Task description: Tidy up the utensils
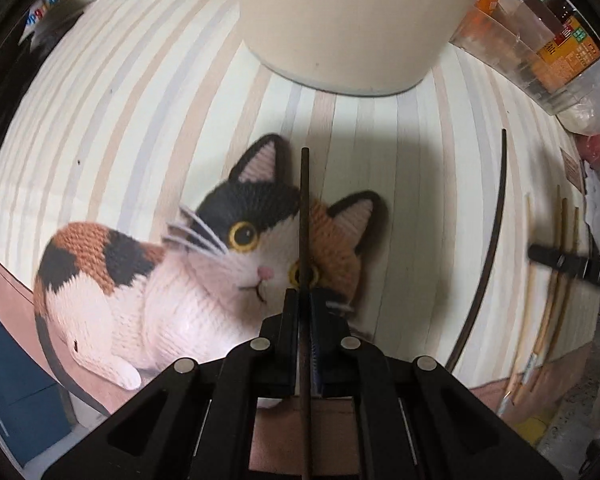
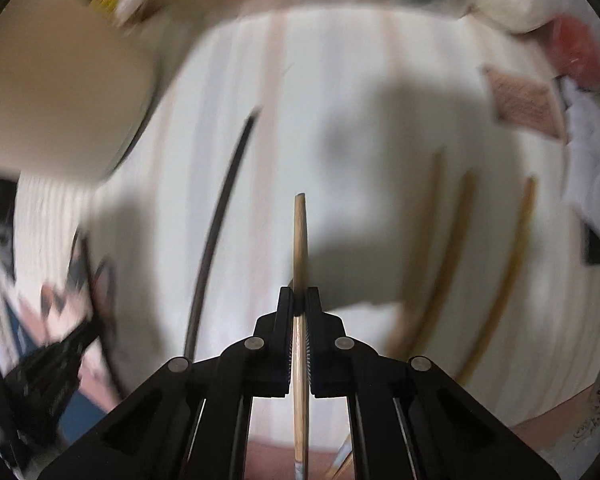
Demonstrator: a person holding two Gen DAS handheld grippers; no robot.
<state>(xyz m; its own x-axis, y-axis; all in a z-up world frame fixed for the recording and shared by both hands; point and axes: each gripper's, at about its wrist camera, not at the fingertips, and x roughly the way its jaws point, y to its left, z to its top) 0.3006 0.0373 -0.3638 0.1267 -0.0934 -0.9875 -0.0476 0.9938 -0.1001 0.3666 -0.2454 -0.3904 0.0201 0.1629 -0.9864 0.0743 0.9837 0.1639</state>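
My left gripper (image 1: 303,300) is shut on a dark brown chopstick (image 1: 305,216) that points forward over the cat picture toward a cream cylindrical holder (image 1: 340,20). My right gripper (image 2: 299,296) is shut on a light wooden chopstick (image 2: 300,240), held above the striped mat (image 2: 340,80). A second dark chopstick (image 1: 488,240) lies on the mat; it also shows in the right wrist view (image 2: 216,224). Three light wooden chopsticks (image 1: 556,280) lie at the mat's right side, seen too in the right wrist view (image 2: 452,248). The holder (image 2: 52,92) is at the left there, blurred.
A knitted-look calico cat picture (image 1: 148,280) is on the mat. A clear organizer with sauce bottles (image 1: 540,40) stands at the back right. A red object (image 1: 596,148) and plastic bag sit at the right edge. A blue box (image 1: 16,392) is at the lower left.
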